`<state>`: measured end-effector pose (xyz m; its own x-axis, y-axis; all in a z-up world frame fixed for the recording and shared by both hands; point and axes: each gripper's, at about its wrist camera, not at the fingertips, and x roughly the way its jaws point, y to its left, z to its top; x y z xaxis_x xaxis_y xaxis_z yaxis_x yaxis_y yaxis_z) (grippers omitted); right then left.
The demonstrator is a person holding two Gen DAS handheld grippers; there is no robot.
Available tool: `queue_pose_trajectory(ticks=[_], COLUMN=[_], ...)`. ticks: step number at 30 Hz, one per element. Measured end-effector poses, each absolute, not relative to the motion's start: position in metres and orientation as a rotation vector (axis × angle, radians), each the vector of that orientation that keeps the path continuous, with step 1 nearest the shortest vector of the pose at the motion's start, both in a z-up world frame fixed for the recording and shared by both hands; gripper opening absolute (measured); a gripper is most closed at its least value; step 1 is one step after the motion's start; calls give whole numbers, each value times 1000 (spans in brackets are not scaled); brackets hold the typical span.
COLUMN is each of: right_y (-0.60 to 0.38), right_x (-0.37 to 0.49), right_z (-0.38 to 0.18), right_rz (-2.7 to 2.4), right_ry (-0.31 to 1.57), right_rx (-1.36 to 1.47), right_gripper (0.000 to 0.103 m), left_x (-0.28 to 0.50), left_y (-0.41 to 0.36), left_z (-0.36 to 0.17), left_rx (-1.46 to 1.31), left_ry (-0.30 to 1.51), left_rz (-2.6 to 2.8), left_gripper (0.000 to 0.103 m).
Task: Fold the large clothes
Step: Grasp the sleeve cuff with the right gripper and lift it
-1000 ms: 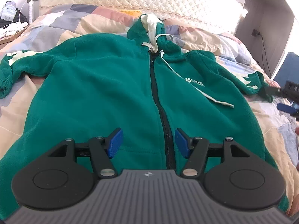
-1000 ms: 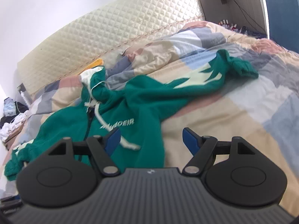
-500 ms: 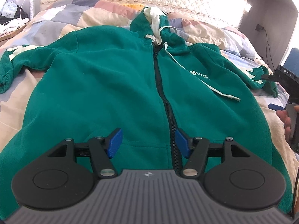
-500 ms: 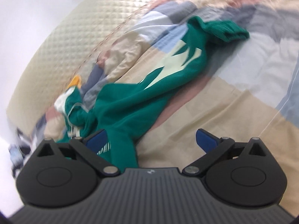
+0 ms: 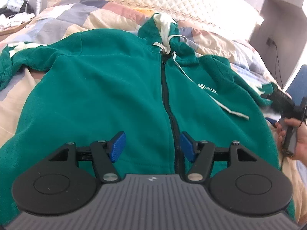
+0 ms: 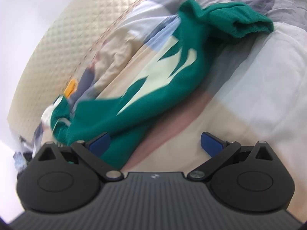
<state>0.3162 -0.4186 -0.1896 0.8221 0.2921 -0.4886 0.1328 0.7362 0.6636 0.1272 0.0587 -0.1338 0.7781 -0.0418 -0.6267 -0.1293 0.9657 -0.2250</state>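
I am folding a big green hoodie [image 5: 107, 88]. It lies flat on the bed [image 5: 19, 99] with its front up and its zip closed. The hood points at the padded headboard [image 5: 191, 2], and the bottom edge is on the side far from the headboard, close to me.

My left gripper [image 5: 152, 146] hangs over that bottom edge, near the zip. Its blue fingers [image 5: 117, 146] are partly spread and hold nothing. The green cloth is under them, not pinched.

My right gripper [image 6: 154, 143] is off to the side of the hoodie, by the sleeve [image 6: 163, 88]. Its fingers are spread very wide and hold nothing. One blue finger [image 6: 99, 142] sits over the green cloth where the sleeve meets the body. The other is over the bare bed cover.

The sleeve is the thing that matters now. It is long and thin, with pale shapes on it. It runs away from my right fingers, slanting up toward the headboard, and its cuff [image 6: 247, 26] is at the far end, bunched up. So the sleeve goes almost straight ahead of my right fingers, not across them. My right hand is much nearer to it than my left hand is.

I think the next job is to grab this sleeve and lay it across the body of the hoodie. I would need to reach further along the sleeve first. The picture is a bit blurry here.
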Motion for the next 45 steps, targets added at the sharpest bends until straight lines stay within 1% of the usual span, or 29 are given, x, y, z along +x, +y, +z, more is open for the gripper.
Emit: queue_pose_trajectory(ticks=[3,6,9,10,11,15,20,23,25,26,30,33,38,41,45], right_y=[-432,-444,-461,-471,-482,-529,-558,-572,-589,-599,-627,-623,-578,-554,-545], right_x=[335,358,382,391,398,426,450,442,427,421,408,404,427,453,469], right_z=[-198,-199,-201,-201,-200,-185,-151,-137,-136,-139,-165,-181,-179,-187,-192], right_rz=[74,16,-28,-55,-83,-127,-121,-206,-281,-310,-283,-164,-8,-52,-108], right_ry=[545,493,453,448,435,390,378,299,213,211,321,380,445,538,504], right_rx=[773,735,681,685,702,782,663,637,685,723,849,876,736,634,583], right_gripper=[102,99,87,79,75,75,76,77,78,81,81,81,81,81,81], left_x=[134,142,154,158,162,180,194,199,201,201,196,189,183,187,196], left_y=[58,53,51,51,52,55,57,59,58,57,54,50,50,51,50], left_z=[-135,-139,-147,-150,-153,-162,-166,-166,-165,-165,-161,-159,-163,-166,-165], left_rx=[-306,-300,-313,-326,-340,-387,-415,-431,-428,-425,-414,-384,-337,-335,-325], left_ry=[677,681,703,715,725,758,765,768,769,769,766,764,778,788,790], left_rz=[43,43,55,58,56,54,52,47,39,37,27,37,73,90,116], left_gripper=[68,68,68,68,68,68,68,68,68,68,68,68,68,68,68])
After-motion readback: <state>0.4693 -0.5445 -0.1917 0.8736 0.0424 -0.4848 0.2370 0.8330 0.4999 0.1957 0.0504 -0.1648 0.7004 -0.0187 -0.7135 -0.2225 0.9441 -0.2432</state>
